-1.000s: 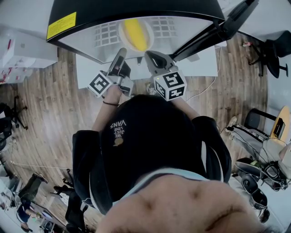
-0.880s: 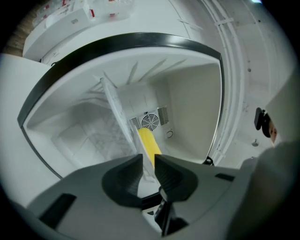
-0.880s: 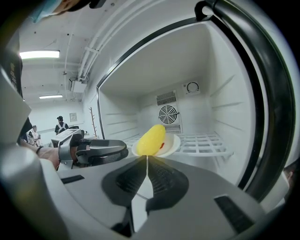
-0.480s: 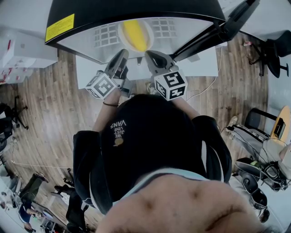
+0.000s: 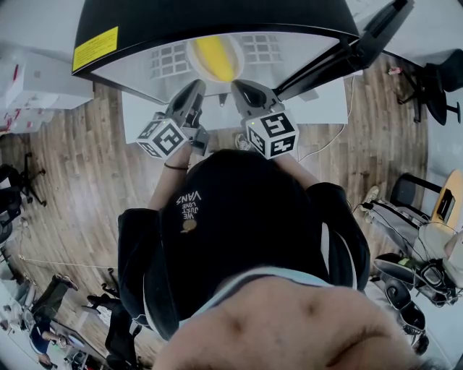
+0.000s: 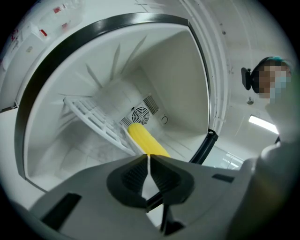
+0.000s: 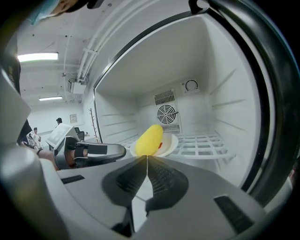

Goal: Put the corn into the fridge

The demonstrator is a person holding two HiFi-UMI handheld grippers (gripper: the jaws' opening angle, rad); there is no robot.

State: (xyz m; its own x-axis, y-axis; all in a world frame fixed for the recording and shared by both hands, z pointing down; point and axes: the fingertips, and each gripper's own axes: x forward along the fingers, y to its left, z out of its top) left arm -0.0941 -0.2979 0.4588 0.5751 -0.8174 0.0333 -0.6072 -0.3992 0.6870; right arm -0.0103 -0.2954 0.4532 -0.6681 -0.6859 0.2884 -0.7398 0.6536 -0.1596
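Wood-plank flooring (image 5: 79, 166) is spreading out under a small fridge (image 5: 217, 16), and its door (image 5: 376, 32) is hanging wide open on the right. I am watching a person leaning over the opening with a tool in each hand.

The corn (image 7: 149, 139) is already lying inside the fridge, resting on a white plate (image 7: 171, 143). That plate is sitting on the wire shelf (image 7: 206, 140), a little in front of the round fan grille (image 7: 167, 114) on the far wall.

The left hand-held gripper (image 6: 148, 159) is pointing into the cavity with its jaws pressed together and nothing between them. The right hand-held gripper (image 7: 146, 161) is doing the same just beside it, jaws closed and empty. Both tips are hovering near the mouth of the fridge, apart from the corn.

To my eye the placing step is looking finished, since the corn is sitting free on its plate. The next move is probably calling for both tools to draw back clear of the opening. One of them could then push the door closed, taking care not to nudge the shelf or plate.
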